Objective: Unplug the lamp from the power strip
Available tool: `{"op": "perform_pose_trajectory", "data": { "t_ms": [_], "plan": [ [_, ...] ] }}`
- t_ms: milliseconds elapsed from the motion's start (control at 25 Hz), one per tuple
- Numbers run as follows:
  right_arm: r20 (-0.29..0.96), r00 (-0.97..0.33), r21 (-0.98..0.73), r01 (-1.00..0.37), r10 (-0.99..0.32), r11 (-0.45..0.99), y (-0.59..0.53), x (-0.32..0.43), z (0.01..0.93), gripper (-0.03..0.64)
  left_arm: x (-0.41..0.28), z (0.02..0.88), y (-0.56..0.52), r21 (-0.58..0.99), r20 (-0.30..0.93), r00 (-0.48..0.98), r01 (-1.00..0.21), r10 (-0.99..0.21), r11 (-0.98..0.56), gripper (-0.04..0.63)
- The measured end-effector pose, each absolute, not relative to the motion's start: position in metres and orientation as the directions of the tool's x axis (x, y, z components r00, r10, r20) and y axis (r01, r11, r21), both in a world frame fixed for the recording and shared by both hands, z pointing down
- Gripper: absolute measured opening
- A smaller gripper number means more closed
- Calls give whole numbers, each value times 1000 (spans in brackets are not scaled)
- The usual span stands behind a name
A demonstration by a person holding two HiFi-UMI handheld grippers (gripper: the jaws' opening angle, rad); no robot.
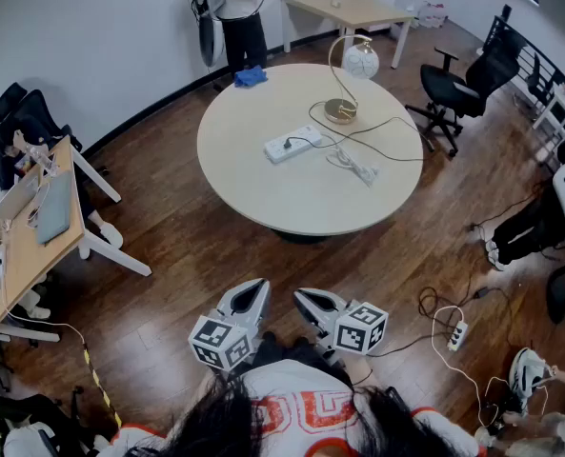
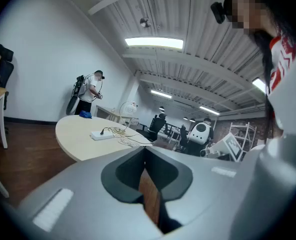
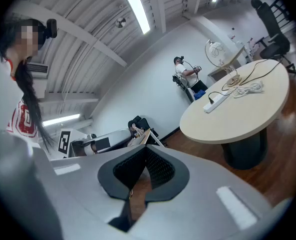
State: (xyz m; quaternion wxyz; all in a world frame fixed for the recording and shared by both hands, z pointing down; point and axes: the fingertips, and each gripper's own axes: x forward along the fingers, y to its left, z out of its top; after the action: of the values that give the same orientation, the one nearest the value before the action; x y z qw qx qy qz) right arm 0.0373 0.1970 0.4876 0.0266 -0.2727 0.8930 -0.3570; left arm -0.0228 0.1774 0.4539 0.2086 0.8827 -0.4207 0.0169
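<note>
We hold both grippers low and close to our body, side by side over the wood floor on the near side of the round table (image 1: 253, 193), well apart from its edge. The left gripper (image 1: 253, 291) and the right gripper (image 1: 309, 300) both point toward the table, tipped only slightly downward and leaning a little toward each other. In the left gripper view its jaws are pressed together at the tips with nothing between them. The right gripper view shows the same, its ribbed pads (image 3: 160, 169) meeting and holding nothing. Each gripper carries a marker cube (image 1: 220, 343) facing up at us, printed with black-and-white square codes rather than words. The lamp (image 1: 347, 82), a gold arc with a white globe, stands on the far right part of the table. Its dark cord loops across the tabletop to a black plug (image 1: 288, 144) seated in the white power strip (image 1: 292, 145), which lies near the table's middle. A bundle of white cable (image 1: 354, 166) lies just to the right of the strip. The orange print on our white shirt (image 1: 306, 409) is too cut off to read.
</note>
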Motion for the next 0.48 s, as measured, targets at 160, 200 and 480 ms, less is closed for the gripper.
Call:
{"op": "perform_pose_trajectory", "data": {
  "t_ms": [160,200,480],
  "plan": [
    [157,-852,-640,-473,-500,605,195,45,489,2,-16,457,175,371,210,644,-749,-736,-549,1],
    [155,-852,-640,-472,-499,606,195,46,490,2,-15,457,174,373,213,642,-750,-737,-546,0],
    [161,-850,-665,-469,-501,582,194,67,499,2,3,461,177,378,224,633,-757,-741,-532,0]
  ]
}}
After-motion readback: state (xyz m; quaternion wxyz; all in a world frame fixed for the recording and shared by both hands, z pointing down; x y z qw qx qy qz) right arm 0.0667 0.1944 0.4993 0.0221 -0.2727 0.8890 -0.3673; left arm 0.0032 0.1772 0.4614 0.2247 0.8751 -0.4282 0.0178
